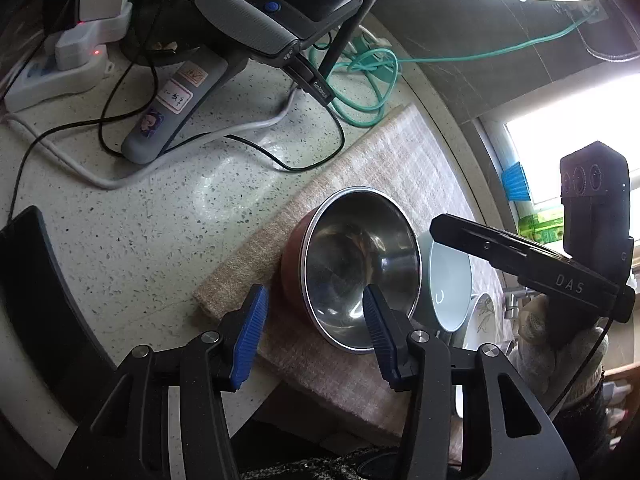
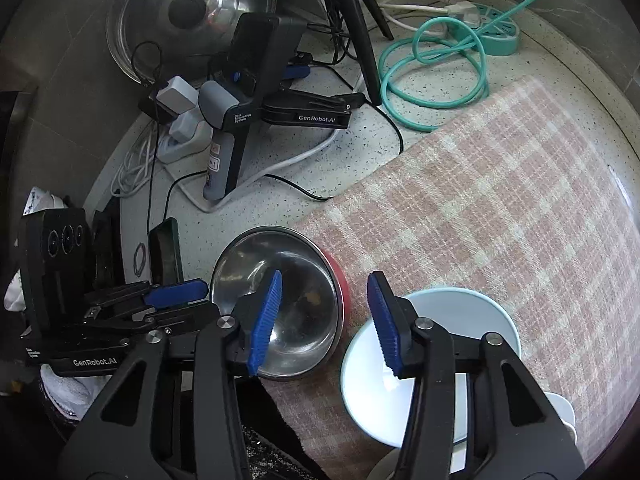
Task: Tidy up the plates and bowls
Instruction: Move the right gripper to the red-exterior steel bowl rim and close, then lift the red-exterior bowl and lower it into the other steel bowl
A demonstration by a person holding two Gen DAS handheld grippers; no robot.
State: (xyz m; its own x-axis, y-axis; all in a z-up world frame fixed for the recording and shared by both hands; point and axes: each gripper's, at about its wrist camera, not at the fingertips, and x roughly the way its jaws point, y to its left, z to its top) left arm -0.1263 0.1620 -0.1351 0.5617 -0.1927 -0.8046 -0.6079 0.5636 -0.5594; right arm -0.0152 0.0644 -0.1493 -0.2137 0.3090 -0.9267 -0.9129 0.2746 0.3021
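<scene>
A steel bowl with a red outside (image 1: 352,268) sits on the checked pink mat (image 1: 400,160); it also shows in the right wrist view (image 2: 288,304). A pale blue bowl (image 2: 440,364) stands beside it on the mat (image 2: 500,208), and in the left wrist view (image 1: 450,284). A white flowered dish (image 1: 486,314) is partly hidden behind it. My left gripper (image 1: 314,336) is open, its jaws straddling the steel bowl's near rim. My right gripper (image 2: 326,324) is open and empty, above the gap between the two bowls.
A spare gripper (image 2: 248,92) on a stand, power strips (image 1: 60,68), black cables and a coiled green cable (image 2: 436,72) crowd the speckled counter (image 1: 140,220). A pot lid (image 2: 192,12) leans at the back. A phone (image 2: 164,252) lies near the steel bowl.
</scene>
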